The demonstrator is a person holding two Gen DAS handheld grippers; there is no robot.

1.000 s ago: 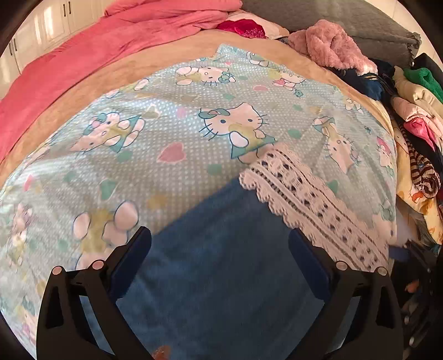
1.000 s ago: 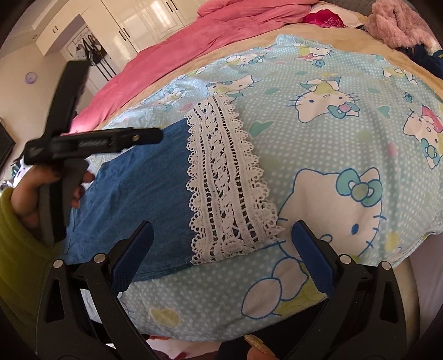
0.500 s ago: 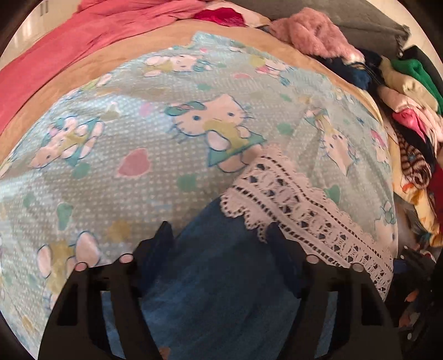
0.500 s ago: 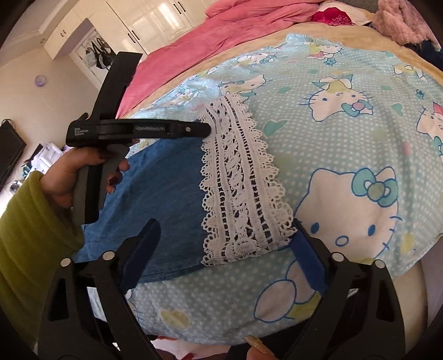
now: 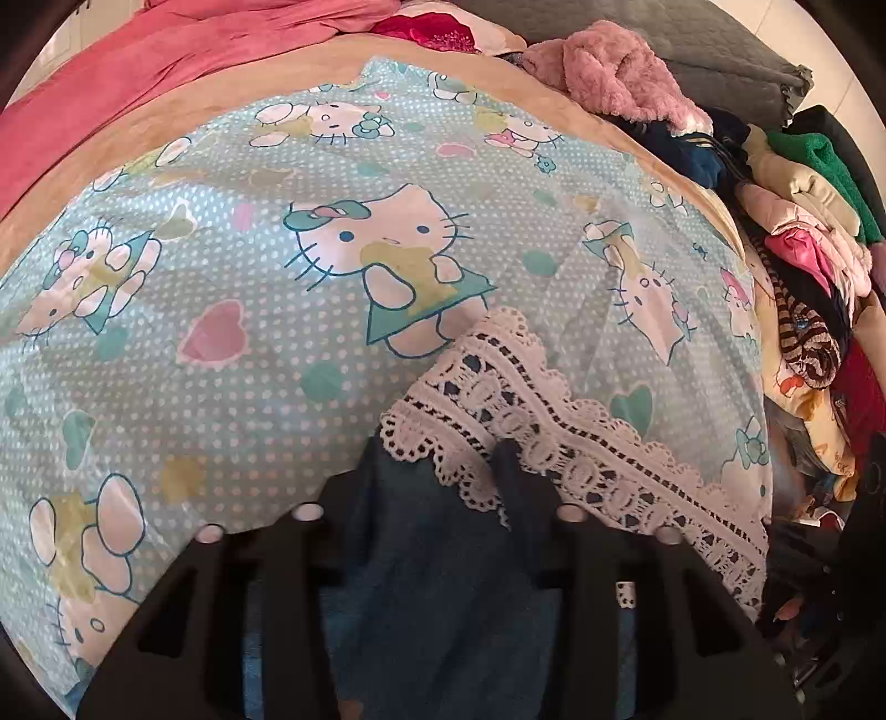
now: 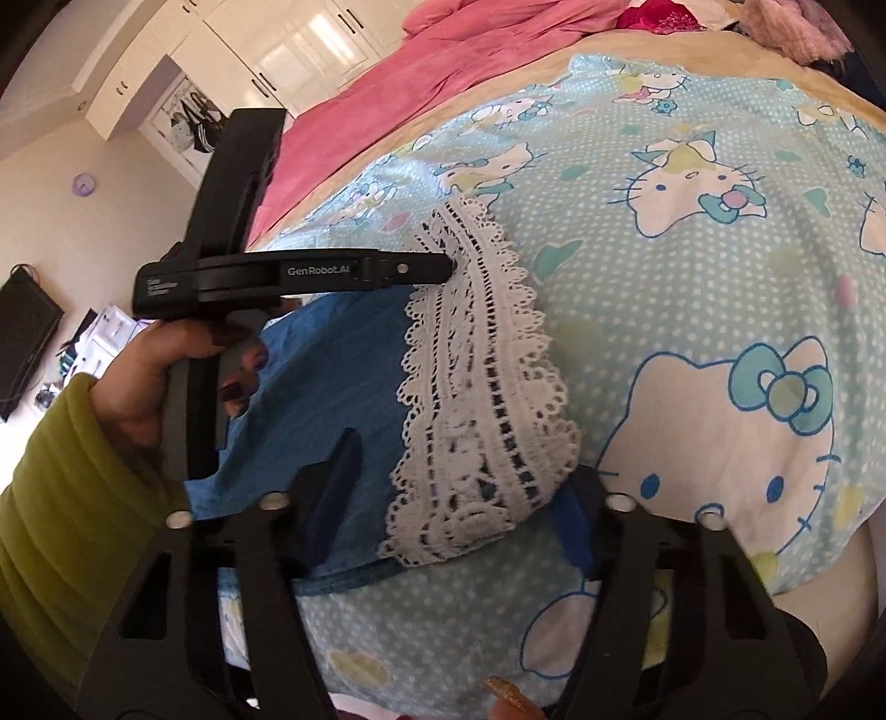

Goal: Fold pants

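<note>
blue denim pants [image 6: 338, 399] with a white lace hem [image 6: 476, 387] lie on the near part of a bed, on a light blue cat-print sheet [image 6: 692, 288]. lace band runs across the leg end; its near corner is bunched and lifted off the sheet, and the far end also rises toward the other tool.

left gripper [image 5: 437, 471]: in its own view the two fingers are drawn in close, denim and the inner scalloped edge of the lace [image 5: 531, 437] packed between them. right finger tip sits on the lace border. reads as pinching the pants at the denim/lace seam. from the right wrist view the same tool [image 6: 443, 268] comes in flat from the left, tip touching the far end of the lace, held by a left hand [image 6: 166, 376] in a green sleeve.

right gripper [image 6: 459, 498]: fingers narrowed around the near lace corner, left finger on denim, right finger at the lace's outer edge. fabric fills the gap; whether it is clamped i cannot tell.

surroundings: pink blanket [image 5: 166, 72] across the far side of the bed, fuzzy pink garment [image 5: 614, 77] and a pile of mixed clothes [image 5: 803, 232] along the right edge. white wardrobe [image 6: 288, 50] behind the bed.
</note>
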